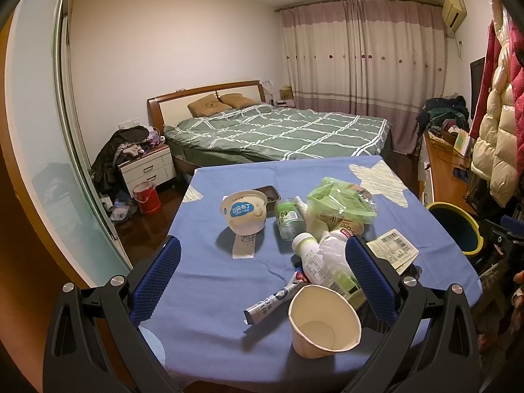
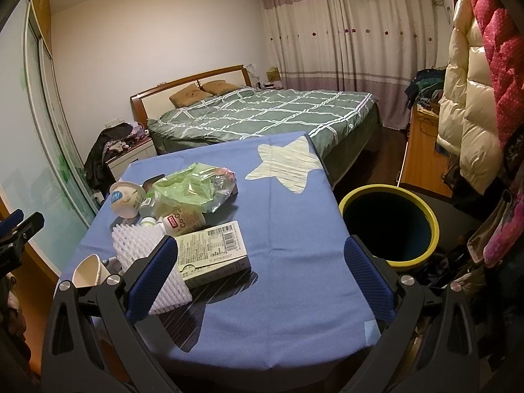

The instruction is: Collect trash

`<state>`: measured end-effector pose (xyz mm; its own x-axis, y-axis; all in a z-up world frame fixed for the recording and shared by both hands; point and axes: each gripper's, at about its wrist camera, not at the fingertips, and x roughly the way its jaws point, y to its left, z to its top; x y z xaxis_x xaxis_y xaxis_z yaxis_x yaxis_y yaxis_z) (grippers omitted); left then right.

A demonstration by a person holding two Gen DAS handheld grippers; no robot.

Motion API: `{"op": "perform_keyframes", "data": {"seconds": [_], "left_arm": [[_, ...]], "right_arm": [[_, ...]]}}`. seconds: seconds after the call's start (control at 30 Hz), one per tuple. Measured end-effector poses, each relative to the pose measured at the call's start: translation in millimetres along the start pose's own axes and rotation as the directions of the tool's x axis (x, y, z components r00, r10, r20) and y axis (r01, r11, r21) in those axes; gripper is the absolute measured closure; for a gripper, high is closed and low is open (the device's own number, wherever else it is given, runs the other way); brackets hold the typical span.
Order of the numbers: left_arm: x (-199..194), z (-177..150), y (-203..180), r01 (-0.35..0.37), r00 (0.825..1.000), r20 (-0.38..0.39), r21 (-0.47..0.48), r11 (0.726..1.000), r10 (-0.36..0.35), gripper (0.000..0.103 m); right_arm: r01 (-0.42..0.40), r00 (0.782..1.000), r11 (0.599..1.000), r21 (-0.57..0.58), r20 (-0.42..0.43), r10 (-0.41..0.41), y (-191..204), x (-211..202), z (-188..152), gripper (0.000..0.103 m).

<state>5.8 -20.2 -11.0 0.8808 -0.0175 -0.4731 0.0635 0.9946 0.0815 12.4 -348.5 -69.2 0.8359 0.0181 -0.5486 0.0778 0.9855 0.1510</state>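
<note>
left gripper [image 1: 262, 276]: fingers spread wide, holding nothing | right gripper [image 2: 262, 275]: fingers spread wide, holding nothing

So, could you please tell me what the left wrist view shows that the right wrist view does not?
Only the left wrist view shows the red bucket by the nightstand, the toothpaste tube and the dark tray. Only the right wrist view shows the white foam net clearly and the bin's whole opening. Both show the blue tablecloth, paper cup, pudding cup, green bag, flat box and bed.
</note>
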Motion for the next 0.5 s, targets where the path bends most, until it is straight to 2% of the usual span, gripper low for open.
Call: {"op": "perform_keyframes", "data": {"seconds": [0.2,0.5], "left_arm": [[5.2,1.7,6.3,-0.008,1.0,-0.004,-0.01,1.0,0.008,0.004],[25.4,4.6,17.3,-0.023,1.0,-0.022,-0.021,1.0,0.023,0.004]], "right_arm": [[-0.004,1.0,1.0,-0.02,-0.013,0.004,7.4,9.0,3.4,0.006],[-0.073,0.996,0.994,-0.077,-0.066,0.068,34.3,59.0,27.0,0.006]]}}
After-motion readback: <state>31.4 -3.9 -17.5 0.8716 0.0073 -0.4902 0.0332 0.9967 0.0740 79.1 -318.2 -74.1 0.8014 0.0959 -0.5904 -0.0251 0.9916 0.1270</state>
